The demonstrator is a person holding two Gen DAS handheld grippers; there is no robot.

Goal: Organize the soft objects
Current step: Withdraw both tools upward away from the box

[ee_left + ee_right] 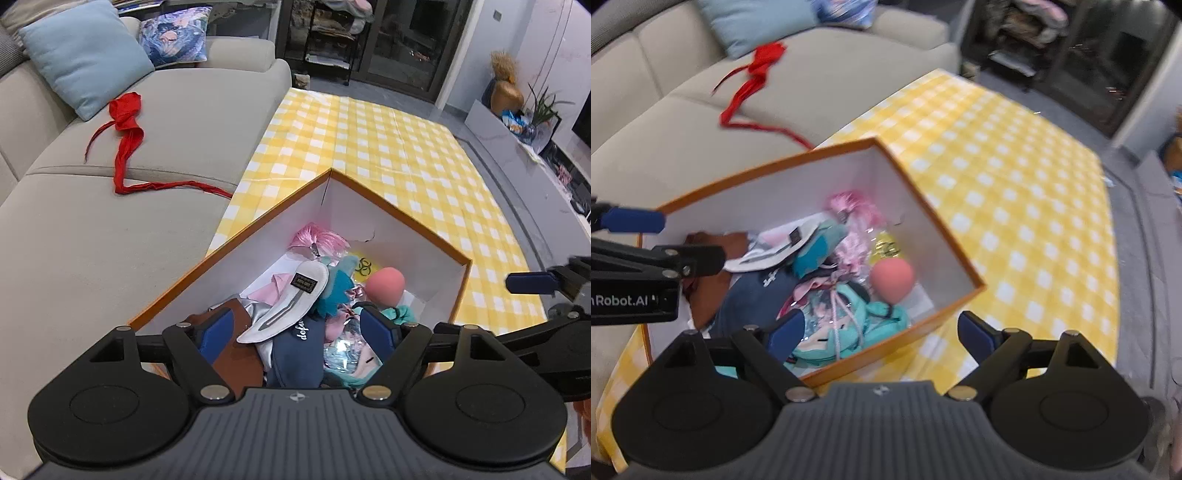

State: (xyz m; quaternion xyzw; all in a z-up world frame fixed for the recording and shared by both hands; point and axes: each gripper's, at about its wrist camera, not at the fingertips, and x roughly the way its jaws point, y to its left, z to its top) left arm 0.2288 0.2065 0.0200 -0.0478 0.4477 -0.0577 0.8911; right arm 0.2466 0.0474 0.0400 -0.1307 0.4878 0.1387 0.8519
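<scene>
Both claws hang spread wide above an orange-rimmed box [391, 208] with nothing between their blue pads: the left claw [299, 332] sits over the heap inside, the right claw [879, 332] over the box's near corner. No earlier picture bears on how they got there. The box stands on a tabletop covered by a yellow-and-white checked cloth [388, 147], its inner walls smooth white card. Inside lie the soft objects in a loose jumble: a navy fabric piece [295, 354] with white script, a pale grey felt shape [288, 306] bearing a dark label, a matte salmon egg-shaped sponge [386, 282], teal plush [332, 291], and a glossy pink tuft [319, 240]. A crumpled red ribbon [127, 147] trails across the beige sofa [110, 258] beside the tabletop. Only the left view shows the patterned cushion [173, 35] clearly; the right view, blurred, reveals a turquoise drawstring pouch [849, 325] near the box's front wall.
</scene>
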